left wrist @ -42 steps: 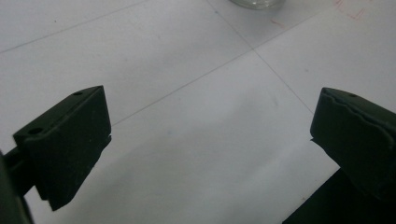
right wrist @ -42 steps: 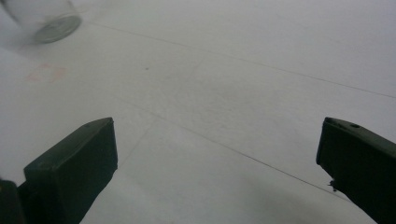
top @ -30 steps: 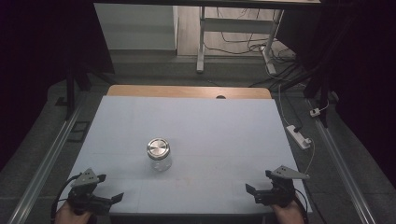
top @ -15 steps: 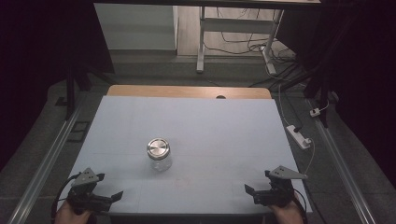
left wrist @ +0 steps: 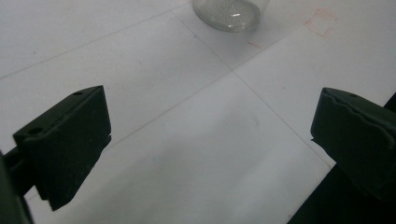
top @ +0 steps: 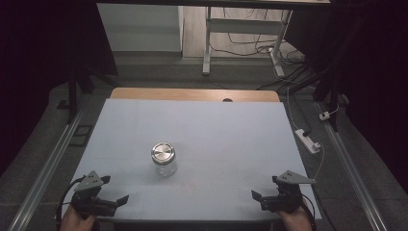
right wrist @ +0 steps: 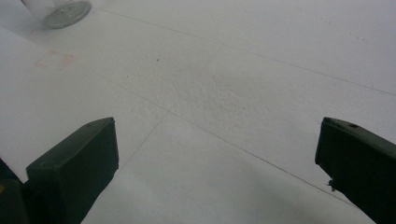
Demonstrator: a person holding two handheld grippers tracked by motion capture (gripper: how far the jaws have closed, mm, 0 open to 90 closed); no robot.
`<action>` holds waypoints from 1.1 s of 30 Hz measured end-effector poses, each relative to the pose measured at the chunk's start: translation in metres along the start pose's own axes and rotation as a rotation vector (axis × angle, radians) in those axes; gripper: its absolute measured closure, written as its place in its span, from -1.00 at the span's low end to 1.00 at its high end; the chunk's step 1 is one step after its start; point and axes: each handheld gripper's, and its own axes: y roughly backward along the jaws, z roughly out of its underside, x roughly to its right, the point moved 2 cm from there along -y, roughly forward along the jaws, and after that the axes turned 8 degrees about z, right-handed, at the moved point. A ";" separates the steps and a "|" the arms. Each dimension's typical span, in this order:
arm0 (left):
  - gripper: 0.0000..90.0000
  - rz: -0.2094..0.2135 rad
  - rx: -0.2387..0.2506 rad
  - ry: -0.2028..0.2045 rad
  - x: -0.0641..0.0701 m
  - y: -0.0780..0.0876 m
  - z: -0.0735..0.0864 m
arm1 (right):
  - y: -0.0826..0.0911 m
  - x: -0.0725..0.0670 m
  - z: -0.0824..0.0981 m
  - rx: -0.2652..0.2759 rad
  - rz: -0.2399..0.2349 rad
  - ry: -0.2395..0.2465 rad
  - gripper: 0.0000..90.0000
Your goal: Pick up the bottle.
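A clear glass jar (top: 163, 159) with a silver metal lid stands upright on the white table (top: 216, 130), left of centre. Its base shows at the top of the left gripper view (left wrist: 229, 11) and in the top left corner of the right gripper view (right wrist: 60, 11). My left gripper (top: 114, 189) rests at the table's near left corner, open and holding nothing (left wrist: 210, 135). At the near right corner my right gripper (top: 264, 188) is also open with nothing between its jaws (right wrist: 215, 163). Both are well short of the jar.
A faint red square mark (left wrist: 322, 22) lies on the sheet just right of the jar. A wooden strip (top: 192, 94) borders the far edge. A white power strip (top: 308, 140) lies off the right edge. Metal rails run along both sides.
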 end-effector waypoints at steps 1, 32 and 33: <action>-1.00 0.000 0.000 0.000 0.000 0.000 0.000 | 0.000 0.000 0.000 0.000 0.000 0.000 -1.00; -1.00 0.116 0.062 -0.104 -0.008 -0.043 -0.041 | -0.001 -0.001 0.000 -0.010 -0.008 0.023 -1.00; -1.00 0.115 0.060 -0.105 -0.008 -0.045 -0.043 | -0.001 -0.001 0.000 -0.011 -0.008 0.022 -1.00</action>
